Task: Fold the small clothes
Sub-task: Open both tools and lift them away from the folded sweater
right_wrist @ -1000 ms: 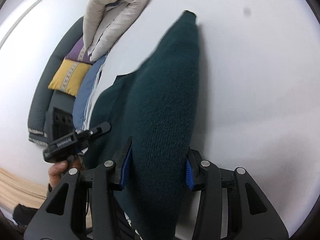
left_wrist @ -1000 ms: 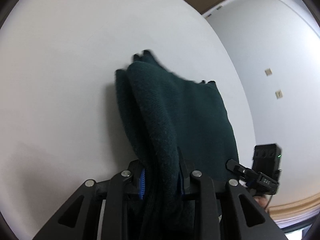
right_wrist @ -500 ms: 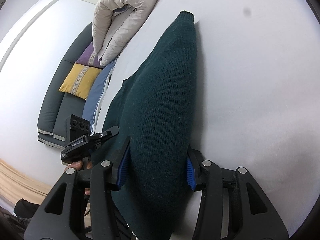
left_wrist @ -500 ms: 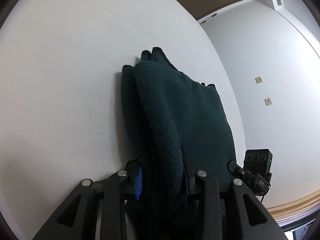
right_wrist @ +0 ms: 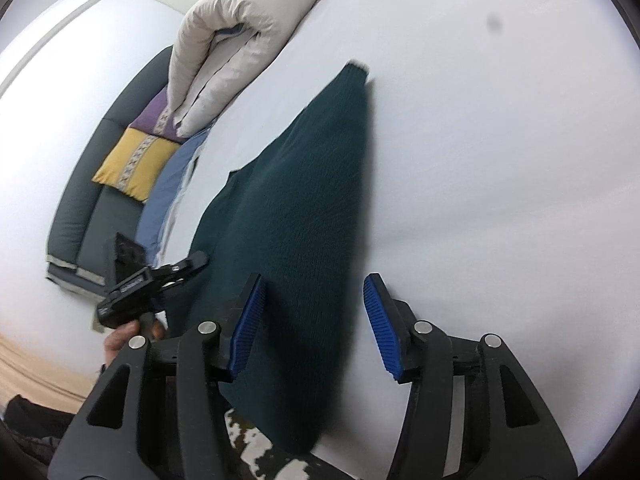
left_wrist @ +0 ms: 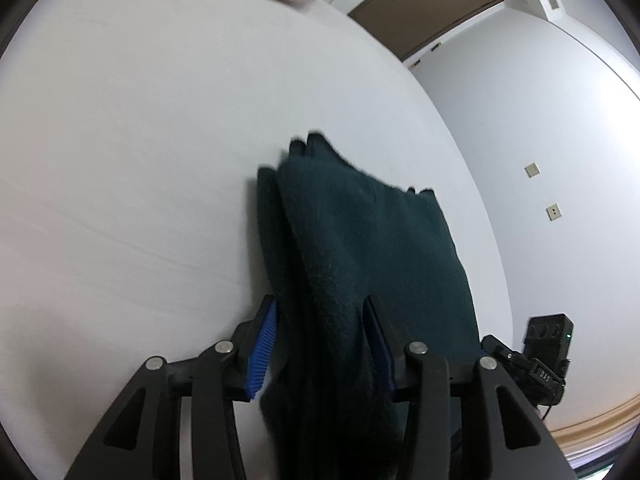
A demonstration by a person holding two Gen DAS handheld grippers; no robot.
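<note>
A dark green knitted sweater [left_wrist: 360,248] lies folded lengthwise on the white bed [left_wrist: 140,160]. My left gripper [left_wrist: 320,332] has its blue-padded jaws pressed against a thick bunch of the sweater's near end. In the right wrist view the sweater [right_wrist: 304,200] stretches away toward its far tip. My right gripper [right_wrist: 316,316] is open, its blue pads [right_wrist: 380,328] spread apart, with the cloth lying loose between them nearer the left pad. The left gripper's body [right_wrist: 140,280] shows at the sweater's left side.
A folded beige duvet [right_wrist: 232,32] lies at the bed's far end. A dark sofa [right_wrist: 104,184] with a yellow cushion [right_wrist: 132,164] and a purple cushion stands beyond the bed's left edge. A wall and a brown door [left_wrist: 428,4] lie on the other side.
My right gripper's jaws have opened and let go of the sweater. The left gripper stays closed on its end. The sweater has settled lower onto the bed.
</note>
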